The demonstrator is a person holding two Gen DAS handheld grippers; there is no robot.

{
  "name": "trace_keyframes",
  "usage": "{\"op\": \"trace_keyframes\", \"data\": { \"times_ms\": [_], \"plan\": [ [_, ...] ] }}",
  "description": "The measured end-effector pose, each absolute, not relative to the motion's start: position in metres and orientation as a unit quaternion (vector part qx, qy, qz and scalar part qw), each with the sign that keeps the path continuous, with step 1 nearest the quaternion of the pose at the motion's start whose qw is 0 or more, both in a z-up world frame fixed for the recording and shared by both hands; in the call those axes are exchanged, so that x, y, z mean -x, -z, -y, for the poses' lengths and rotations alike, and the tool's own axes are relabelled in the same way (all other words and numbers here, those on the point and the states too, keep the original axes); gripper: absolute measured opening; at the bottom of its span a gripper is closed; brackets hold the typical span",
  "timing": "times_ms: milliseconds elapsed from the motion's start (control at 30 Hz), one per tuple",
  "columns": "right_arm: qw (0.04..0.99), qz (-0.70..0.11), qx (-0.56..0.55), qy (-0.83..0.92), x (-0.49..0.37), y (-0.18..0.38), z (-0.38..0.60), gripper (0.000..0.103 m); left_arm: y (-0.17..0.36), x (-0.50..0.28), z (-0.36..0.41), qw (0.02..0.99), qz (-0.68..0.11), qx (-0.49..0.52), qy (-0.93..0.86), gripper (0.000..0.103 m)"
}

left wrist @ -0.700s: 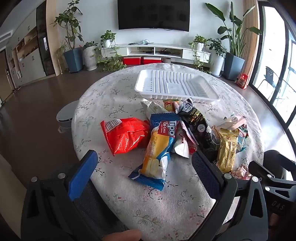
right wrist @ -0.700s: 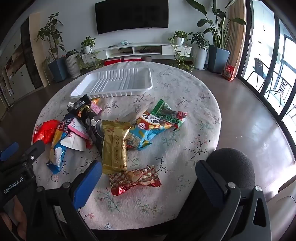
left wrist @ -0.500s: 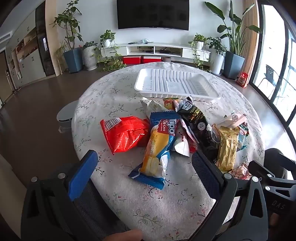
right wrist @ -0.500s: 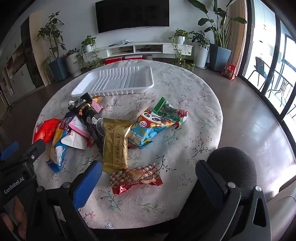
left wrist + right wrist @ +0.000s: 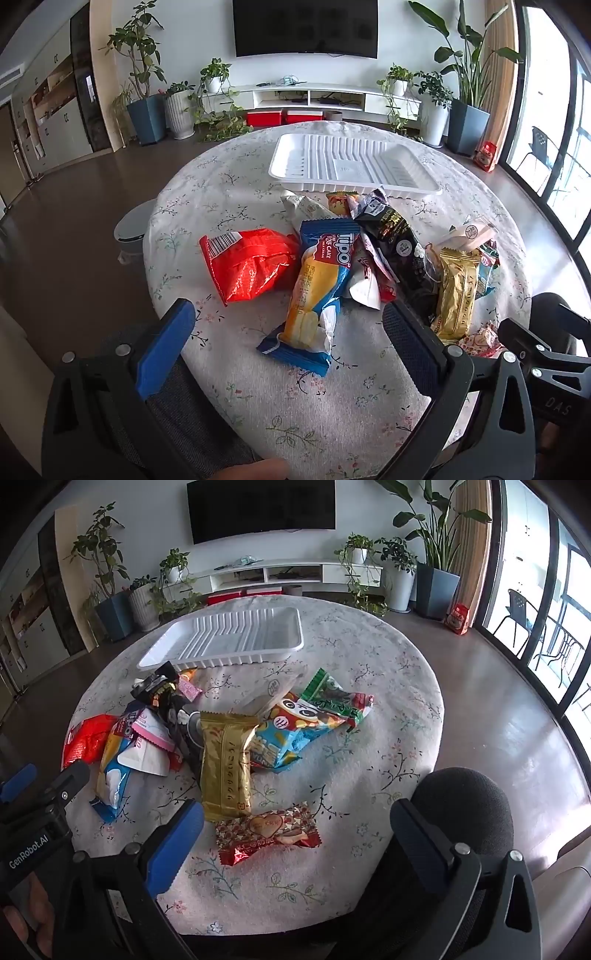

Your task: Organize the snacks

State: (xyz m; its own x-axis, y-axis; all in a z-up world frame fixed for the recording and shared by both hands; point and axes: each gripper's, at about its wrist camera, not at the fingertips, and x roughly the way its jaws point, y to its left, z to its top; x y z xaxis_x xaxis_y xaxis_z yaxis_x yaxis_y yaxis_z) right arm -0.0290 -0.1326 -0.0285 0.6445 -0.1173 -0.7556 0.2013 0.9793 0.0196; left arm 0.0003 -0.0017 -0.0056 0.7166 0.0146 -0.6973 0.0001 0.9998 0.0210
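On the desk [image 5: 236,192], the snack pile [image 5: 369,258] lies just short of the empty white tray [image 5: 354,166]. Directly ahead of the left gripper [image 5: 291,350], jaws spread and empty, the blue cake pack [image 5: 317,291] runs lengthwise toward it. Nearest the right gripper [image 5: 295,842], equally spread, lies the red heart-print packet [image 5: 267,832], crosswise; nothing blocks either.

A dark television [image 5: 306,27] hangs on the white wall. Below the television runs a low white cabinet [image 5: 314,98] with two red boxes [image 5: 282,117] under it. Potted plants [image 5: 142,74] stand either side of the television, on a brown floor [image 5: 62,236].
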Motion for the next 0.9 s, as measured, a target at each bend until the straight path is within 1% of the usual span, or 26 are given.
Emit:
{"op": "trace_keyframes", "data": {
  "times_ms": [900],
  "plan": [
    [0.905,-0.414,-0.05,0.088,0.029,0.0288,0.133,0.103,0.0073,-0.0003,0.0026,0.926,-0.378,-0.011,-0.004,0.103]
  ]
}}
